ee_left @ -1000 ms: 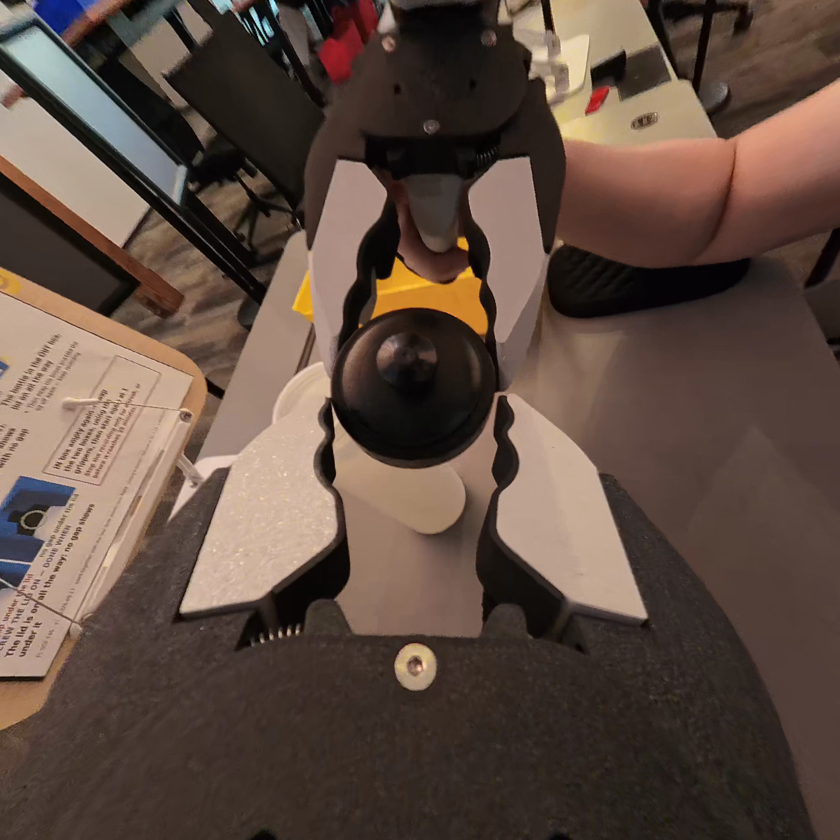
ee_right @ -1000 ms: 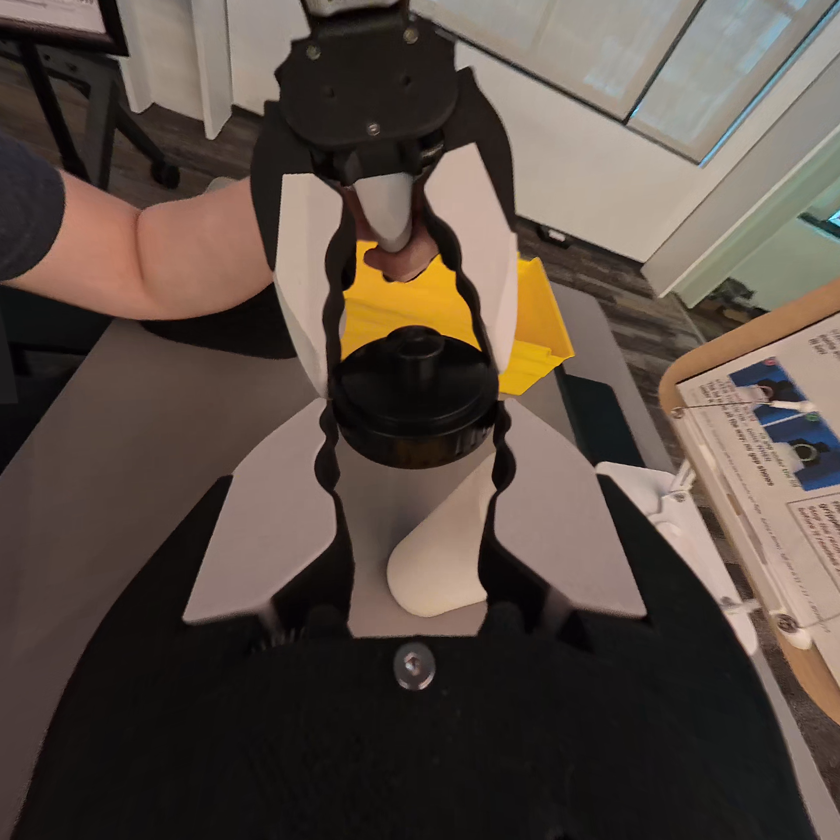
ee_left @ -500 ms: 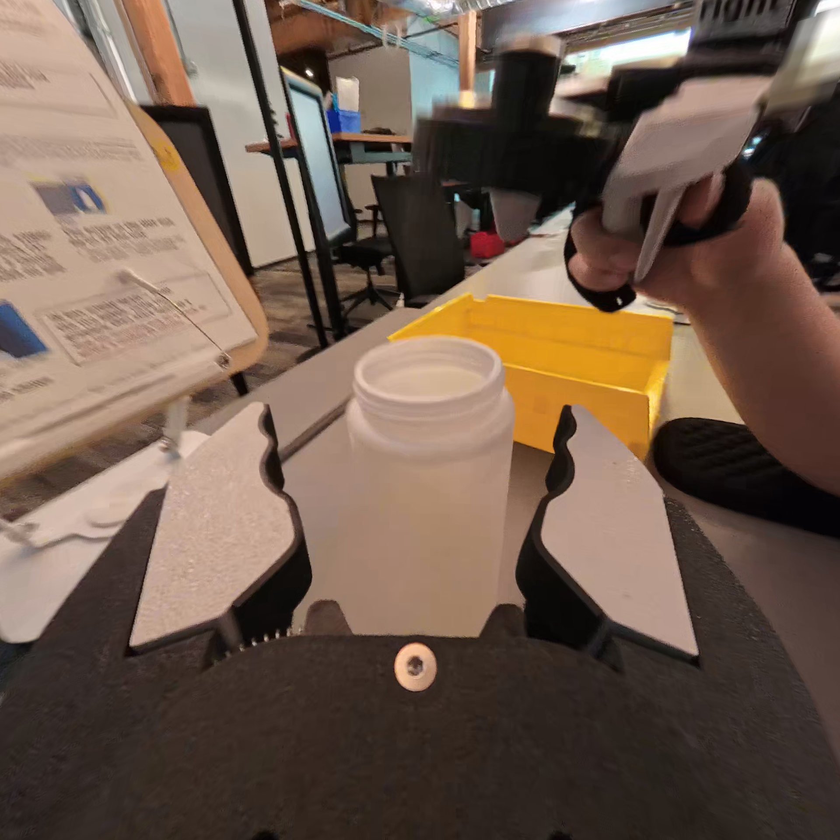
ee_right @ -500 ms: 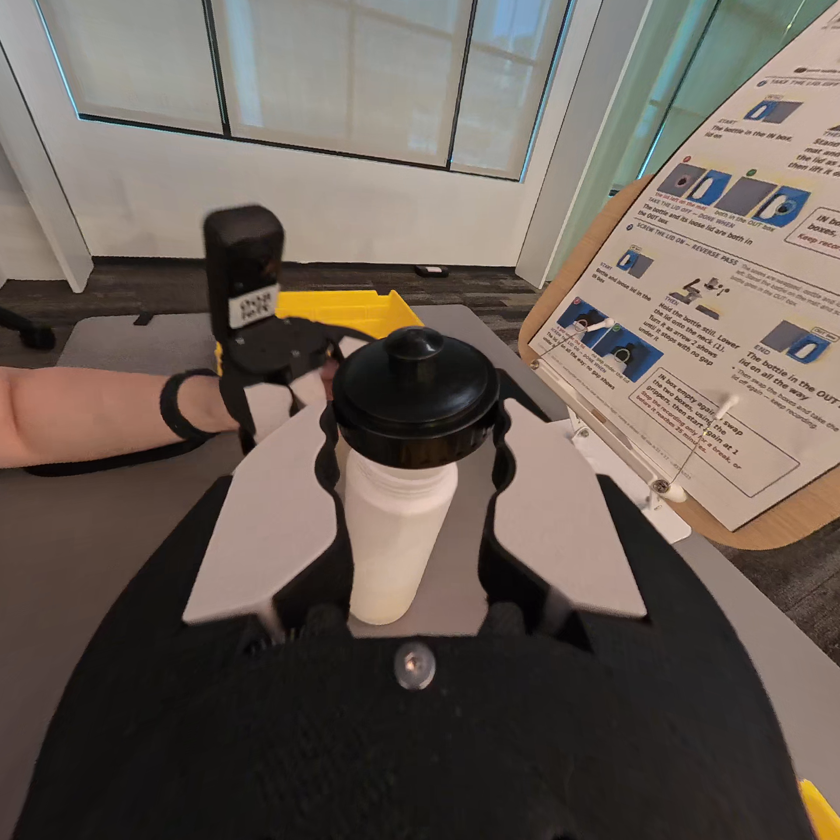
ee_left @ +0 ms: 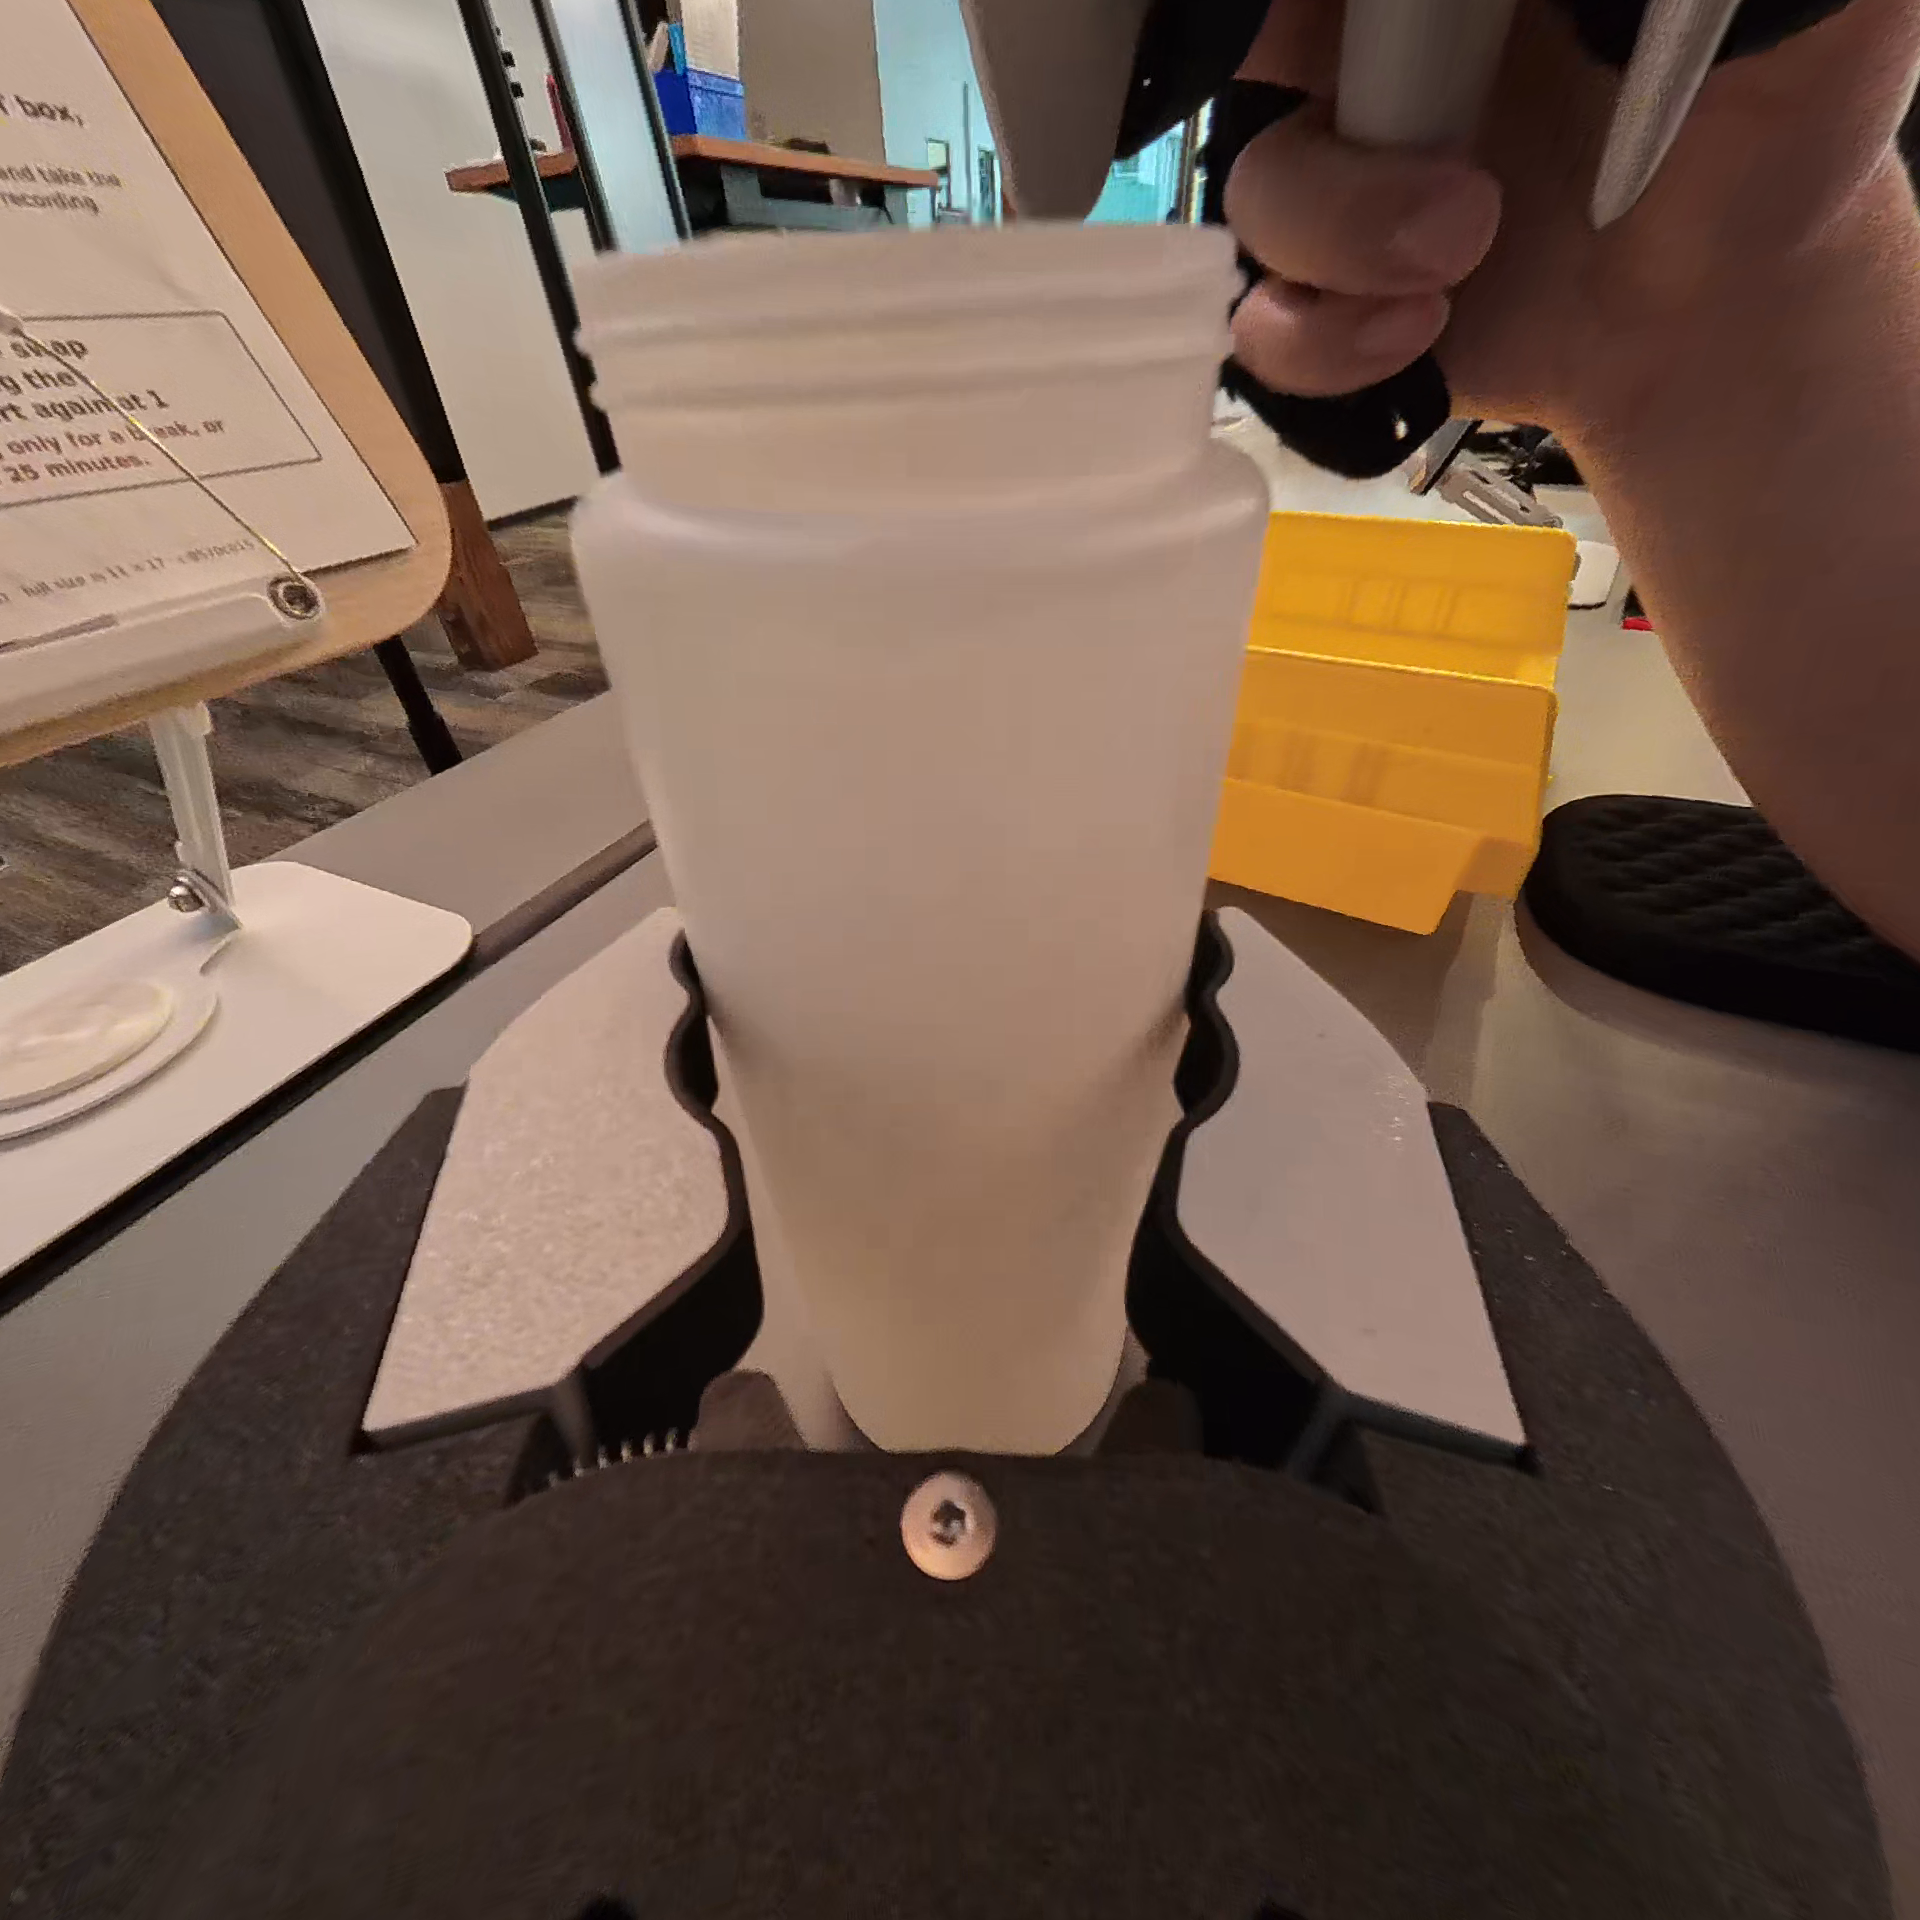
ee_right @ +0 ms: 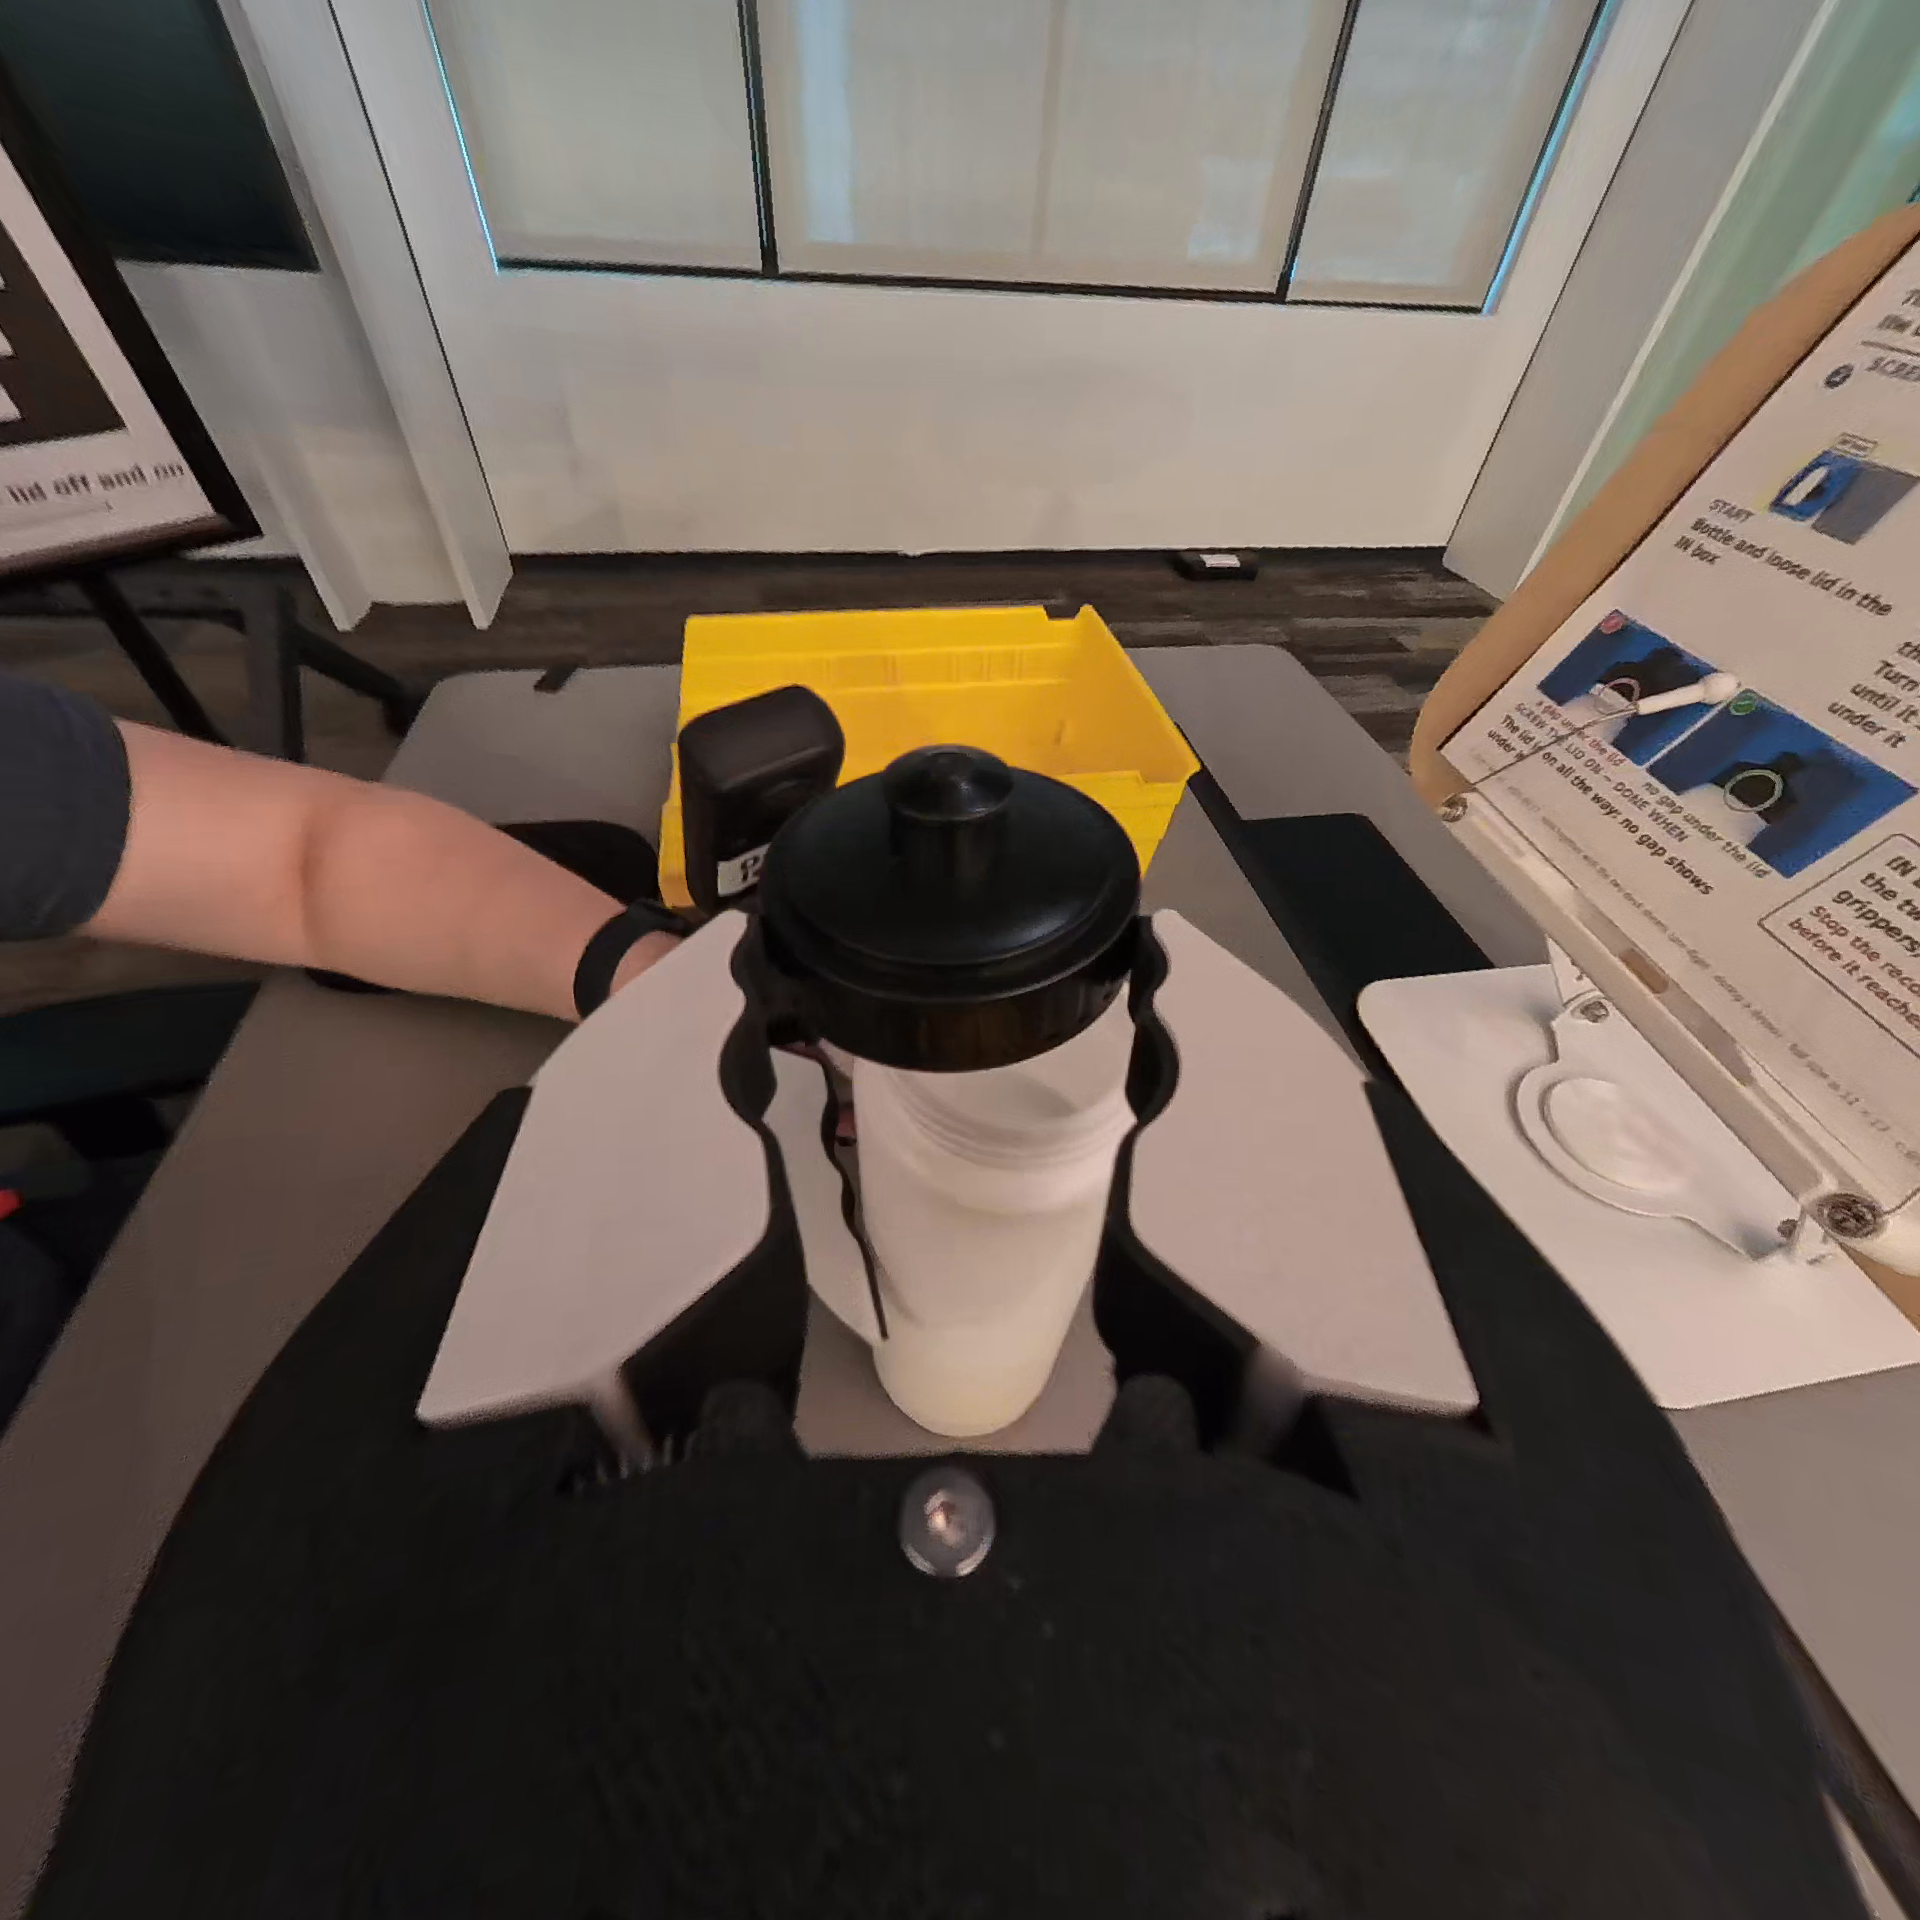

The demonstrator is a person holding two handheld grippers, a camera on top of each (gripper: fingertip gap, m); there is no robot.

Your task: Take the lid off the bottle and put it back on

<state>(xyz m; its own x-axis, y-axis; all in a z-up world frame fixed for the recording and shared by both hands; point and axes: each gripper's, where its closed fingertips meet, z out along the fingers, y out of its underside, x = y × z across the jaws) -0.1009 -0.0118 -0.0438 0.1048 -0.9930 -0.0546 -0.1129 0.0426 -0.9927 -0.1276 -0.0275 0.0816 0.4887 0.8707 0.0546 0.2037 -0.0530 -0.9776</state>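
Between right tongs (ee_right: 945, 997): lid (ee_right: 940, 904).

1. The bottle (ee_left: 925, 831) is white, translucent plastic with a wide threaded neck. It stands upright on the grey table (ee_left: 1662, 1195), in front of the yellow bin (ee_left: 1392, 727), and its mouth is open.
2. The lid (ee_right: 951, 914) is black and round, with a domed top and a short central knob. It sits level just above the bottle's neck, in front of the yellow bin.
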